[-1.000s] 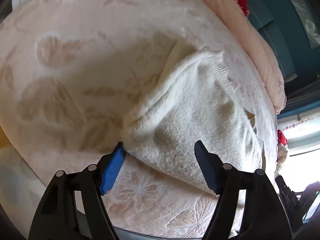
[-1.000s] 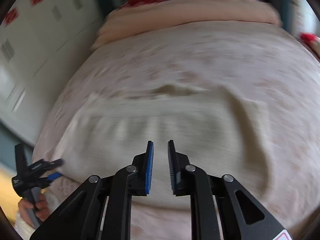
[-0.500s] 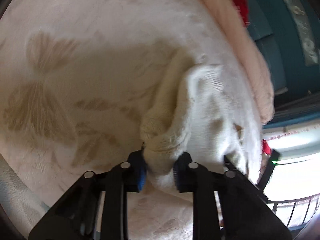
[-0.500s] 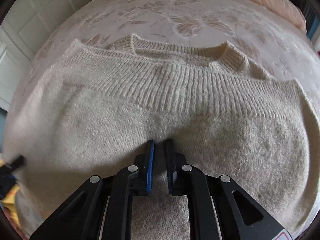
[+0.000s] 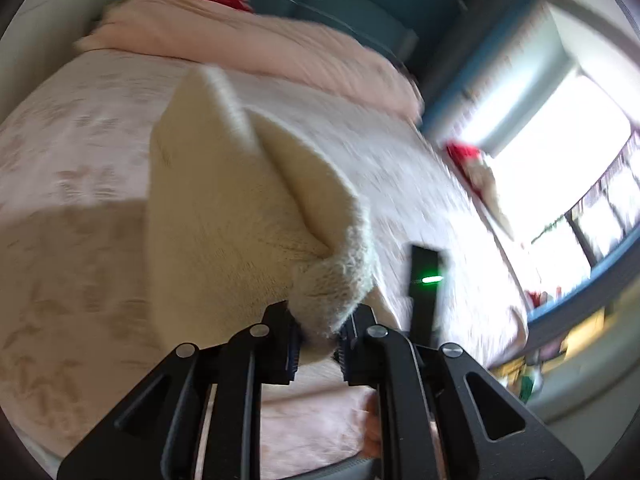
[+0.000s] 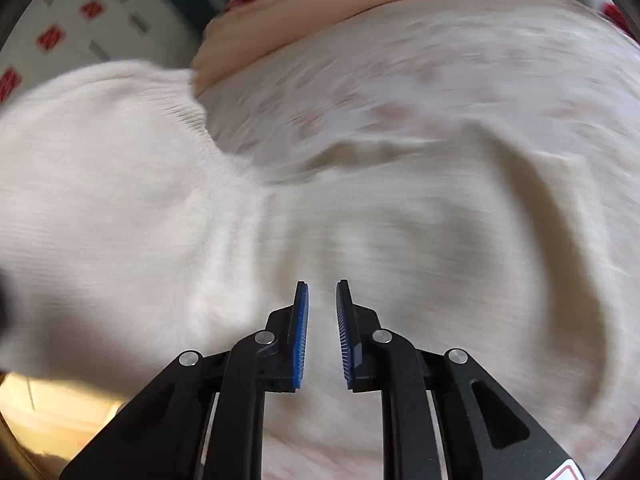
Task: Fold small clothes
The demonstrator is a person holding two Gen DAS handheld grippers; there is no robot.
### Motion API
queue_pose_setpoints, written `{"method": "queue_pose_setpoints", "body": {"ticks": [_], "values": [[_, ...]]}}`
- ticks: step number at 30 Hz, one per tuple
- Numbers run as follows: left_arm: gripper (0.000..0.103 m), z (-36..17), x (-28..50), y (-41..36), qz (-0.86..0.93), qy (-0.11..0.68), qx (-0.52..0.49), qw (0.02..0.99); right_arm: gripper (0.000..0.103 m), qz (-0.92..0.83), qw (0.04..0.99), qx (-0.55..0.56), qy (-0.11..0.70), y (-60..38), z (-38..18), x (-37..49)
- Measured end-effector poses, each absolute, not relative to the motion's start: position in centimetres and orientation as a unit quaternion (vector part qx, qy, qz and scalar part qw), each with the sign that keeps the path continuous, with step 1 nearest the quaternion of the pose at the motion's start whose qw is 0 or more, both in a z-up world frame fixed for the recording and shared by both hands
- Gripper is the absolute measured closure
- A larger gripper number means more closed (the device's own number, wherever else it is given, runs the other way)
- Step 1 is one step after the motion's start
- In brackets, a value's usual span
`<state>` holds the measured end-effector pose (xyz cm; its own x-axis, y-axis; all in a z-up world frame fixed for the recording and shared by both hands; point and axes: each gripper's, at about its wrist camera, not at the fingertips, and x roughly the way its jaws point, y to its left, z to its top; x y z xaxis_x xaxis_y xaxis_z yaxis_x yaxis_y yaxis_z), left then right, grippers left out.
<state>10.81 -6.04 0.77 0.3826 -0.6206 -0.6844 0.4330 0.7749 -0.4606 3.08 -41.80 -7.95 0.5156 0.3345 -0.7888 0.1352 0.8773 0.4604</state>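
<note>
Left gripper [image 5: 318, 334] is clamped on a bunched sweater [image 5: 224, 216] corner, raised over the bedspread [image 5: 72, 184]. Right gripper [image 6: 322, 320] stands narrowly parted, holding nothing. Blur hides the knit detail.

One cream sweater [image 5: 224, 216], two tongs [image 5: 318, 340] [image 6: 322, 320], one bed [image 5: 72, 184], one pink duvet [image 5: 256, 44].

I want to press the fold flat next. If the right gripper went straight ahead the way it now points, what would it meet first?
Most likely the cream sweater: knit fills the view ahead of the right gripper, whose jaws stand slightly apart and empty. Blur hides the gap.
</note>
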Motion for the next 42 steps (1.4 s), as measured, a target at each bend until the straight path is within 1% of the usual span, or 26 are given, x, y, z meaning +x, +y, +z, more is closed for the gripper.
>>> {"method": "queue_pose_setpoints", "body": {"ticks": [2,4,6,7,8,9,10,11,13,16,17,20,21,22,23,24,25,26,28,30,32,34,37,38,41,42], "values": [[0.088,-2.2,10.1,-10.0,-0.319,0.487,-0.064,0.810,0.083,0.024,0.837,0.243,0.490,-45.4,-8.1,0.4],[0.080,-6.5,9.3,-13.3,-0.306,0.528,-0.017,0.792,0.083,-0.007,0.833,0.249,0.494,-48.7,-8.7,-2.2],[0.076,-9.1,8.3,-13.6,-0.297,0.555,-0.015,0.777,0.080,-0.023,0.826,0.266,0.496,-51.4,-9.3,-4.6],[0.064,-9.5,7.5,-13.0,-0.292,0.554,-0.024,0.780,0.071,-0.027,0.825,0.272,0.495,-52.1,-9.4,-5.3],[0.057,-9.2,6.4,-11.7,-0.298,0.538,-0.043,0.788,0.066,-0.027,0.823,0.278,0.494,-52.6,-9.4,-5.9],[0.042,-8.8,5.8,-10.7,-0.306,0.528,-0.053,0.790,0.057,-0.024,0.823,0.285,0.491,-52.8,-9.2,-6.3],[0.032,-8.2,5.2,-9.7,-0.312,0.518,-0.061,0.794,0.053,-0.017,0.823,0.294,0.486,-52.9,-8.9,-6.5],[0.028,-7.4,4.6,-8.0,-0.308,0.506,-0.063,0.803,0.050,-0.004,0.824,0.305,0.478,-52.7,-8.4,-6.5],[0.021,-6.8,3.9,-5.7,-0.291,0.490,-0.054,0.820,0.031,0.034,0.821,0.329,0.465,-52.1,-7.4,-5.8],[0.019,-7.0,5.1,-2.8,-0.244,0.500,-0.048,0.830,0.019,0.083,0.811,0.336,0.472,-49.8,-6.9,-3.0],[0.019,-7.5,5.4,-1.7,-0.221,0.507,-0.049,0.832,0.017,0.090,0.806,0.331,0.482,-48.9,-7.3,-2.0],[0.019,-8.6,6.0,0.1,-0.177,0.525,-0.039,0.832,0.017,0.092,0.785,0.302,0.534,-46.0,-9.1,1.7],[0.019,-9.0,5.9,-0.1,-0.170,0.527,-0.029,0.832,0.020,0.095,0.773,0.300,0.551,-44.8,-10.1,2.9],[0.019,-9.4,6.1,-0.3,-0.165,0.528,-0.013,0.833,0.039,0.099,0.766,0.302,0.559,-44.0,-10.6,3.6],[0.020,-9.9,6.3,-0.6,-0.164,0.527,0.007,0.834,0.054,0.103,0.762,0.299,0.565,-43.3,-11.0,4.3],[0.021,-10.1,6.4,-0.6,-0.166,0.523,0.016,0.836,0.079,0.098,0.765,0.279,0.572,-42.2,-10.8,5.0],[0.027,-10.3,6.4,-0.8,-0.168,0.520,0.020,0.837,0.081,0.098,0.773,0.266,0.568,-41.7,-10.0,5.1],[0.031,-10.5,6.5,-1.1,-0.172,0.516,0.022,0.839,0.082,0.110,0.783,0.272,0.548,-41.6,-8.4,5.2],[0.050,-11.0,7.3,-1.9,-0.175,0.523,0.020,0.834,0.084,0.133,0.812,0.292,0.487,-42.6,-3.7,4.5],[0.053,-12.0,8.4,-2.7,-0.168,0.541,0.014,0.824,0.084,0.139,0.830,0.311,0.442,-44.3,-0.5,3.1],[0.053,-12.3,8.5,-3.1,-0.180,0.551,-0.004,0.815,0.084,0.119,0.849,0.302,0.417,-46.4,1.0,1.4],[0.052,-12.5,8.2,-3.7,-0.186,0.550,0.000,0.814,0.083,0.070,0.854,0.278,0.435,-49.0,-1.3,0.4],[0.052,-13.5,7.9,-4.9,-0.187,0.555,0.013,0.810,0.081,0.005,0.792,0.294,0.535,-52.1,-10.8,0.3],[0.052,-13.8,7.9,-5.0,-0.184,0.560,0.010,0.808,0.081,0.010,0.780,0.312,0.542,-52.4,-12.3,-0.1],[0.053,-13.5,7.9,-4.8,-0.179,0.561,-0.010,0.808,0.068,0.034,0.792,0.360,0.492,-52.7,-11.3,-1.5],[0.052,-12.9,7.8,-4.7,-0.181,0.551,-0.016,0.814,0.059,0.039,0.795,0.363,0.485,-52.7,-10.5,-1.5]]}}
